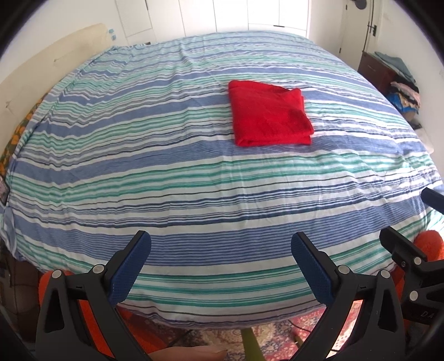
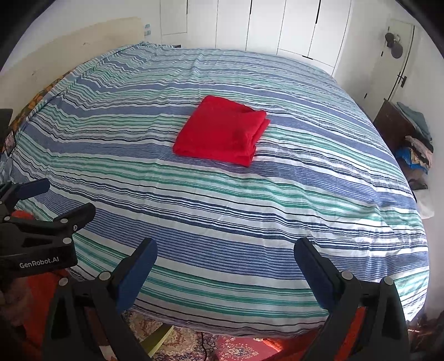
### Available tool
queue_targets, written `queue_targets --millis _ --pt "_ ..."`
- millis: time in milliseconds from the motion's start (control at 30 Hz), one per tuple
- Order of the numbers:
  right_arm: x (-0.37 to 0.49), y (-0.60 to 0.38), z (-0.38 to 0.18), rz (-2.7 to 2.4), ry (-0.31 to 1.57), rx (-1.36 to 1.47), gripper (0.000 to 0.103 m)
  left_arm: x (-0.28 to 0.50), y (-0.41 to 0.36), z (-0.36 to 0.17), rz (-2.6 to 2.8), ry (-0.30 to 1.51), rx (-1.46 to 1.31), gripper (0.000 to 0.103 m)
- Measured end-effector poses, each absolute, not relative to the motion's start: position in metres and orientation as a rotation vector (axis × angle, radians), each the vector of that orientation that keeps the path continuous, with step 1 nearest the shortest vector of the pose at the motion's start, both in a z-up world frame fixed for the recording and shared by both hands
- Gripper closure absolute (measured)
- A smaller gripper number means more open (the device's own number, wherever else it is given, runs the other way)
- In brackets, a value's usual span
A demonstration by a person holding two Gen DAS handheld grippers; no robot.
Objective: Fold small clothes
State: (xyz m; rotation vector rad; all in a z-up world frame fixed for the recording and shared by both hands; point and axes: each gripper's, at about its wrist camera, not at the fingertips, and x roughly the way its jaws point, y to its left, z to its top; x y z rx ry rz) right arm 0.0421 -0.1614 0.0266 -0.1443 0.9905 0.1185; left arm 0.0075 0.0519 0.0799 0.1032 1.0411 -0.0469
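A red garment [image 1: 269, 113] lies folded into a neat rectangle on the striped bed [image 1: 166, 180], right of centre in the left wrist view and near the middle in the right wrist view [image 2: 222, 132]. My left gripper [image 1: 220, 244] is open and empty, held back over the bed's near edge, well short of the garment. My right gripper [image 2: 226, 250] is open and empty, also over the near edge. Each gripper shows at the side of the other's view: the right one [image 1: 416, 255], the left one [image 2: 41, 222].
The bed's blue, green and white striped cover spreads wide around the garment. A dark nightstand [image 2: 394, 125] with a pile of clothes [image 2: 416, 155] stands at the right. White wardrobe doors [image 2: 277, 25] lie behind. A patterned rug [image 2: 236, 347] lies below the bed's near edge.
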Motion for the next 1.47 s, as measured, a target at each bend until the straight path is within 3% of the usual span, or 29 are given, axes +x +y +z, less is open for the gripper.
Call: queue_targets --millis 1467 --pt "0.037 -0.155 0.020 0.126 1.042 -0.178 0.005 0.000 0.048 0.079 -0.050 1.082 0.122 0.002"
